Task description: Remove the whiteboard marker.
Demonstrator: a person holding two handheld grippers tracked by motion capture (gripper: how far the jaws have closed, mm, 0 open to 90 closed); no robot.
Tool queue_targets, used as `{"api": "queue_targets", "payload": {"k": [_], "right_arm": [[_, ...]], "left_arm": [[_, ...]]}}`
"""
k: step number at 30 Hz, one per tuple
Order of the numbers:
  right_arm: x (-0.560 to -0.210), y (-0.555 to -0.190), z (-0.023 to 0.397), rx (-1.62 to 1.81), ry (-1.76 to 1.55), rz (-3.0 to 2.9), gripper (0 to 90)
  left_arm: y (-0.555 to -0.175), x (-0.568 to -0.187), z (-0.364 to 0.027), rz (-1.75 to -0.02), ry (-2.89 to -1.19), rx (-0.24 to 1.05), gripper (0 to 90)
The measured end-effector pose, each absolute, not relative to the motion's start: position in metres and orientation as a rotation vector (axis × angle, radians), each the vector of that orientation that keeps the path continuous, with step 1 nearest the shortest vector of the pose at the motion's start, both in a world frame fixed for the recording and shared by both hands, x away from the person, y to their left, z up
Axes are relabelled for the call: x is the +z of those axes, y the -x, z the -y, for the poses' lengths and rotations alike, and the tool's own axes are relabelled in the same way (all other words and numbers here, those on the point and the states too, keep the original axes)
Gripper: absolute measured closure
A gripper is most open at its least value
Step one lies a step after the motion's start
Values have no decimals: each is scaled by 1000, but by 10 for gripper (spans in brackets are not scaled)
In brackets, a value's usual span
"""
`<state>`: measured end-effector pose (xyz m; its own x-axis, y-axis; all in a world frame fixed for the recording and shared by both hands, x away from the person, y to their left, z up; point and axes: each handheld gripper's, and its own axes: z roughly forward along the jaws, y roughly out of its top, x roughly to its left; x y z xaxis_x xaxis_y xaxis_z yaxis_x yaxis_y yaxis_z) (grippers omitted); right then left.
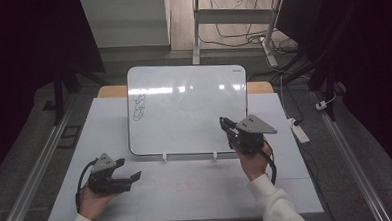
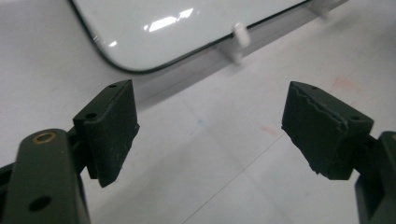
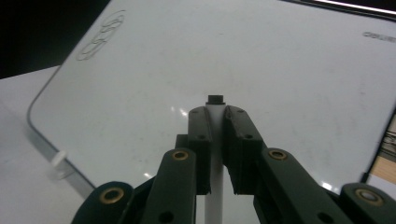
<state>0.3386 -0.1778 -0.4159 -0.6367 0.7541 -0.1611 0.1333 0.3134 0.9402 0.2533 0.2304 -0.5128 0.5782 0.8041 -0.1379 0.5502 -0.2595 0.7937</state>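
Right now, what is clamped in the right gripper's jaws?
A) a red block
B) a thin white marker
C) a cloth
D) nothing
B: in the right gripper view, the right gripper has its jaws shut on a thin white marker, aimed at the whiteboard.

A lab setup: white bench on metal rails, dark curtains, loose floor cables, white power strip.

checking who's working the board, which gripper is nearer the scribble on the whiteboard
Left, though neither is close. The left gripper rests on the table below the whiteboard, under the scribble at its left edge. The right gripper, shut on a marker, is at the board's right side.
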Motion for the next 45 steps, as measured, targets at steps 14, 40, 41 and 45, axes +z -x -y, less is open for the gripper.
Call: {"api": "queue_targets", "payload": {"k": [14, 40, 41, 45], "right_arm": [[-412, -322, 162, 1443, -689, -2024, 813], [-423, -305, 126, 1500, -579, -2081, 812], [-423, -305, 126, 1501, -576, -2080, 812], [-424, -303, 121, 1503, -556, -2085, 812]], "left_arm": [[-278, -476, -164, -921, -1915, 268, 209], [-311, -467, -86, -752, -1921, 46, 357], [-311, -467, -86, -752, -1921, 46, 363], [-312, -468, -84, -744, -1900, 16, 401]]}}
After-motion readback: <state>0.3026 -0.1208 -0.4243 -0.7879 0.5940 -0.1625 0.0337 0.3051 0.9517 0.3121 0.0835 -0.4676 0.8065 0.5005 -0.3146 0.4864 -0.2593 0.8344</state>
